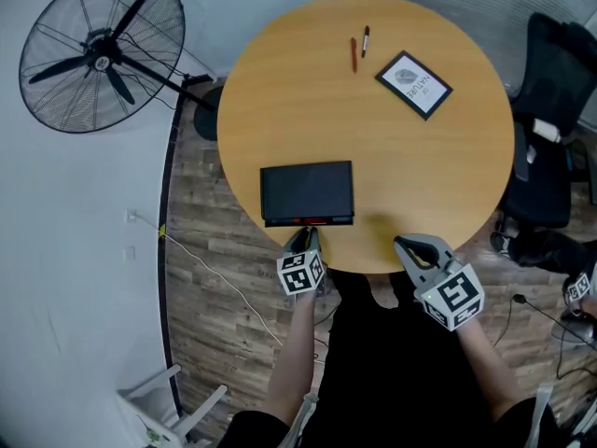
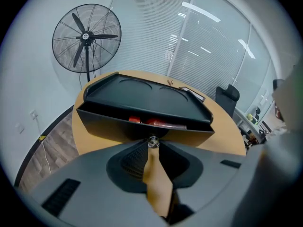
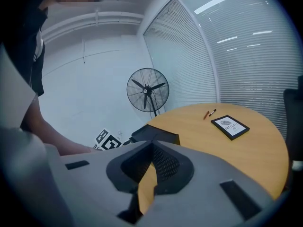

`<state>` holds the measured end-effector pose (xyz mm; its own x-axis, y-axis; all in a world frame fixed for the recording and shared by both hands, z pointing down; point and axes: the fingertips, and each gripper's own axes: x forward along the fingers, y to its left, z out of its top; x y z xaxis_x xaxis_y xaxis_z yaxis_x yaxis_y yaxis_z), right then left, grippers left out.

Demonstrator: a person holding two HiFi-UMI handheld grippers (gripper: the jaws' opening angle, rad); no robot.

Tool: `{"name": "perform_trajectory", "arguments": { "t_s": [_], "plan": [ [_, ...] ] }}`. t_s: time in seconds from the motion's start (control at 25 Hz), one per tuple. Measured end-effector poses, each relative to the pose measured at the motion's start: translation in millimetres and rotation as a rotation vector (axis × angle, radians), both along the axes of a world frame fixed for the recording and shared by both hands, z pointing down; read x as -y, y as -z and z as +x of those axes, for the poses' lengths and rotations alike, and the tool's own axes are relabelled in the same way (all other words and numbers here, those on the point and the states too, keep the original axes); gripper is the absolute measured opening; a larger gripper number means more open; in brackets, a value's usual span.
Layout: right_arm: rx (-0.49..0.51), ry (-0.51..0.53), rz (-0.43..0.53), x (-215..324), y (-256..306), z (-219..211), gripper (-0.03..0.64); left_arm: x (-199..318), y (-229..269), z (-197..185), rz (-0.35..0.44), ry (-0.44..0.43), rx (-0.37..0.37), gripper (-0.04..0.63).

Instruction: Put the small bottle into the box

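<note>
A flat black box (image 1: 306, 189) lies near the front edge of the round wooden table (image 1: 420, 185). Its drawer (image 2: 109, 126) stands out a little, and red things (image 2: 154, 122) show in the gap; I cannot tell what they are. My left gripper (image 1: 305, 236) is at the drawer's front, its tips closed on a small metal knob (image 2: 152, 142). My right gripper (image 1: 403, 244) hangs at the table's near edge, right of the box, shut with nothing in it (image 3: 150, 148). The box (image 3: 156, 135) lies to its left.
A framed card (image 1: 413, 84) and two pens (image 1: 359, 49) lie at the far side of the table. A standing fan (image 1: 103, 49) is at the back left, a black chair (image 1: 550, 138) at the right, and a white chair (image 1: 168, 399) at the lower left.
</note>
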<state>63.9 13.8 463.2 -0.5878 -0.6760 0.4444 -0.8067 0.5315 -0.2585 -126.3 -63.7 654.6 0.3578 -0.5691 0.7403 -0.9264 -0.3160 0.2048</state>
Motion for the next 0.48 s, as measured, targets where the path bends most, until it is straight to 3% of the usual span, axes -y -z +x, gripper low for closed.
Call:
{"name": "perform_trajectory", "arguments": {
  "t_s": [0.48],
  "plan": [
    [-0.028,-0.004,0.014,-16,8,34,0.009,18,-1,6,0.032,0.056,-0.008,0.066]
  ]
}}
